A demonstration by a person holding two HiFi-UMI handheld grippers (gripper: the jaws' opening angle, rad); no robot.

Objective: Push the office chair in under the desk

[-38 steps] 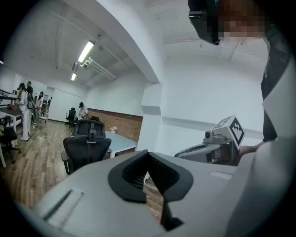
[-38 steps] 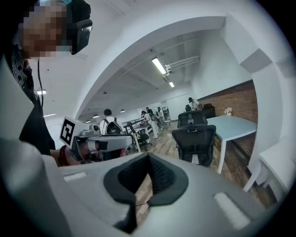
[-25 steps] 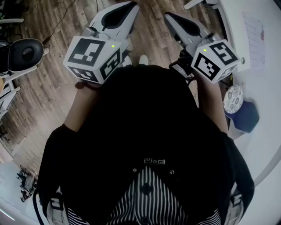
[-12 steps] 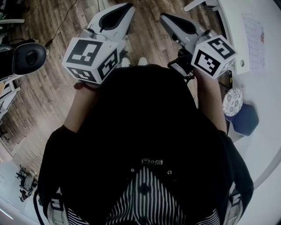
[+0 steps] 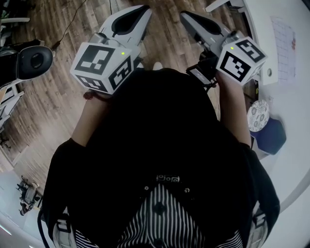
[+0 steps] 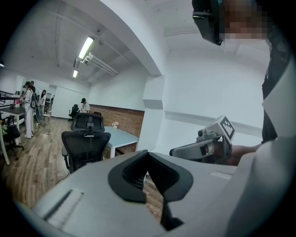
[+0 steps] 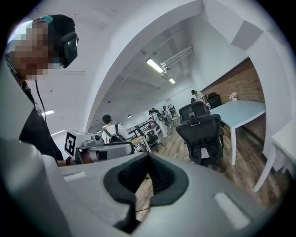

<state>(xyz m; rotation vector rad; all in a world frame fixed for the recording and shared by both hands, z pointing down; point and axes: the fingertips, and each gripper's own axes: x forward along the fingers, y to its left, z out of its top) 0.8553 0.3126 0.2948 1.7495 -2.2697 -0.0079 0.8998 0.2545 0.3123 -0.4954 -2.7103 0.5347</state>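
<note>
A black mesh office chair [image 6: 86, 142] stands on the wood floor some way ahead, its back toward me, in front of a pale blue desk [image 6: 121, 135]. The right gripper view shows the same chair [image 7: 201, 133] and desk [image 7: 242, 110]. My left gripper [image 5: 142, 8] and right gripper [image 5: 185, 16] are held side by side in front of my chest, both shut with nothing between their jaws. Neither touches the chair. The left gripper's closed jaws [image 6: 148, 152] fill the lower part of its view. The right gripper's closed jaws [image 7: 149, 155] fill the lower part of its view.
A white desk [image 5: 290, 72] runs along my right, with a patterned round dish [image 5: 256, 115] and a dark blue object [image 5: 271, 135] by its edge. Another black chair's headrest [image 5: 31, 60] sits at my left. Several people [image 6: 28, 109] stand by desks far down the room.
Both grippers have shifted a little. In the head view the right gripper's marker cube has moved up and right, and the headrest at the left has slid slightly right.
</note>
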